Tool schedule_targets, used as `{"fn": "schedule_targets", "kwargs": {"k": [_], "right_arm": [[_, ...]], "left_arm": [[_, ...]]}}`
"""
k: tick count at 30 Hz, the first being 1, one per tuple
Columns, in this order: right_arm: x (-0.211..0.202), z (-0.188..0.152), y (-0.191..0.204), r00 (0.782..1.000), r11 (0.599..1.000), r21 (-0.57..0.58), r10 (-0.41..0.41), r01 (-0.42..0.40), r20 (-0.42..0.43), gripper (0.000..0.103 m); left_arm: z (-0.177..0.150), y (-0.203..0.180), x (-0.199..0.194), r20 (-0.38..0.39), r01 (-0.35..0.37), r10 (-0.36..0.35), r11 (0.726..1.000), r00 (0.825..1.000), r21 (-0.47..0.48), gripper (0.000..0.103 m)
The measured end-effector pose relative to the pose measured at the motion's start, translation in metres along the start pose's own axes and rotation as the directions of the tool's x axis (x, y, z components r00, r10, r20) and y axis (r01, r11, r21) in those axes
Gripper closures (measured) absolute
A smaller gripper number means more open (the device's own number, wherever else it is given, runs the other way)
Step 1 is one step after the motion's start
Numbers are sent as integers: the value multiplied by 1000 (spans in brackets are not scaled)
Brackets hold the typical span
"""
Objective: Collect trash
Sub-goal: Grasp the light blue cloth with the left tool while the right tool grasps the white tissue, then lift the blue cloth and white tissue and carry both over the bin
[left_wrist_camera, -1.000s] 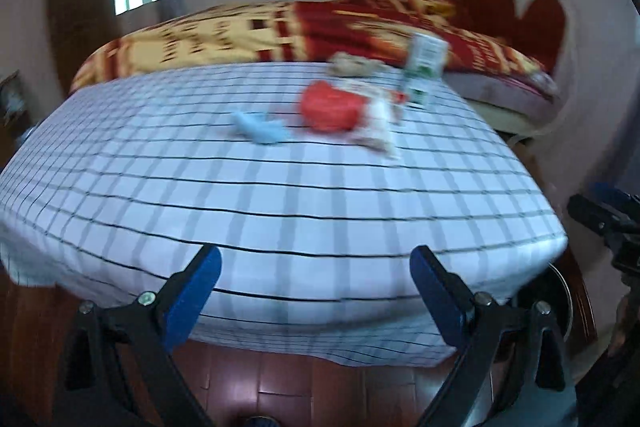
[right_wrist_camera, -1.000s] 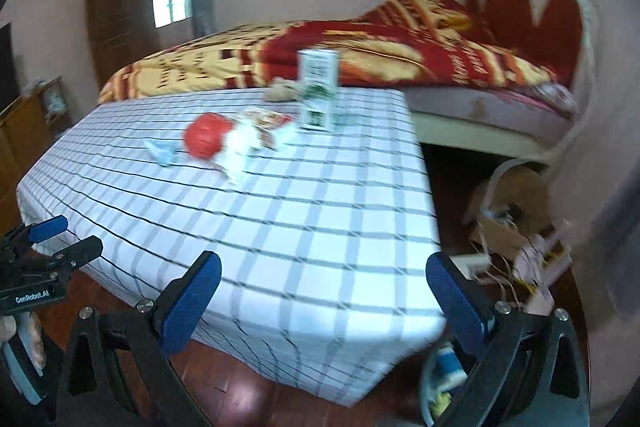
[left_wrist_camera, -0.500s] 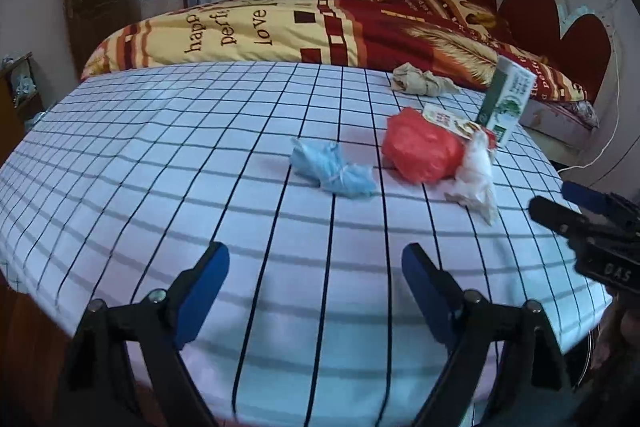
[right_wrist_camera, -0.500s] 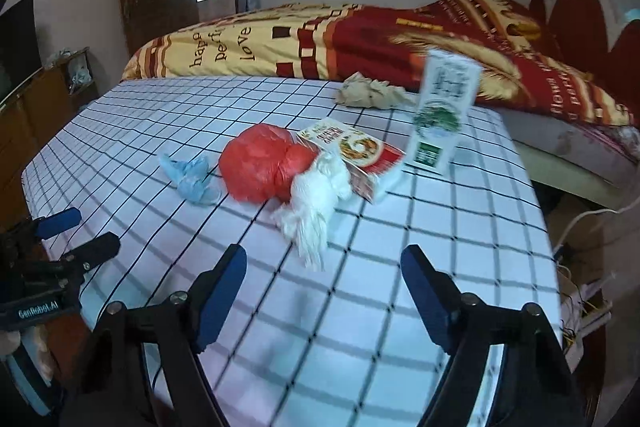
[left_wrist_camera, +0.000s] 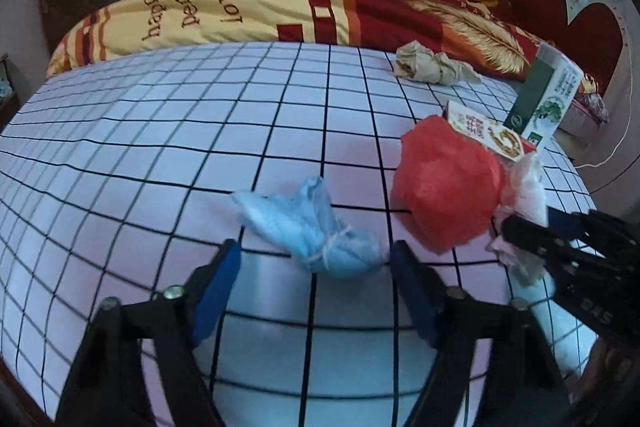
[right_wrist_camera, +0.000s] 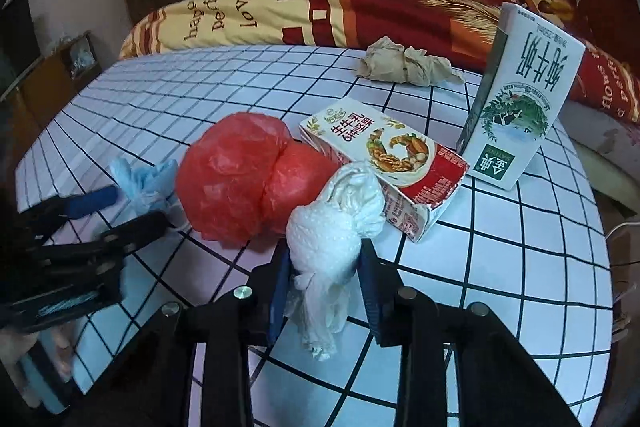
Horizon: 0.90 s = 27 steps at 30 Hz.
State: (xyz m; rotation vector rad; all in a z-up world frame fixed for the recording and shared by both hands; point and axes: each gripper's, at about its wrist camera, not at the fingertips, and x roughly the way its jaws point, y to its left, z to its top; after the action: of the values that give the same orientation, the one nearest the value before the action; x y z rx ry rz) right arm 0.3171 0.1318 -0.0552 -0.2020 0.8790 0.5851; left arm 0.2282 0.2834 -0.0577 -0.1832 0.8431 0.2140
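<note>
Left wrist view: the left tool (left_wrist_camera: 314, 259) is standing released, its jaws having just been narrowing, with the blue crumpled bag (left_wrist_camera: 308, 231) lying on the checked worktop (left_wrist_camera: 160, 131) just ahead of the tips and only partly between them; the right-hand pad is sitting just beside the red bag (left_wrist_camera: 448, 187), so a closing stroke is risking a snag on red film or a pinch of one loose blue corner that slips free on lifting. Right wrist view: the right tool (right_wrist_camera: 324, 267), jaws having just been closing, is clenching on the white crumpled bag (right_wrist_camera: 334, 231), which is leaning against the red bag and the flat snack carton (right_wrist_camera: 384, 163); its tail is hanging below the pads, so a thin grip may be letting it slide out, and a lift may be dragging the carton or nudging the upright milk carton (right_wrist_camera: 516, 99) over. The beige wad (right_wrist_camera: 404, 65) is lying well apart.
</note>
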Motion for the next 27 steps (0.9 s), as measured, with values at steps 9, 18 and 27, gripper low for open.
{"fn": "schedule_targets", "kwargs": {"k": [9, 18, 27], "right_arm": [[-48, -24, -14, 998, 1000, 23, -17, 16, 68, 69], [-125, -75, -37, 987, 994, 74, -94, 85, 127, 69], [-197, -135, -76, 973, 976, 141, -185, 166, 138, 69]], "left_arm": [[-10, 14, -14, 30, 56, -56, 998, 998, -28, 70], [-45, -15, -78, 106, 102, -106, 994, 989, 46, 70], [-77, -83, -118, 112, 190, -207, 972, 972, 140, 70]]}}
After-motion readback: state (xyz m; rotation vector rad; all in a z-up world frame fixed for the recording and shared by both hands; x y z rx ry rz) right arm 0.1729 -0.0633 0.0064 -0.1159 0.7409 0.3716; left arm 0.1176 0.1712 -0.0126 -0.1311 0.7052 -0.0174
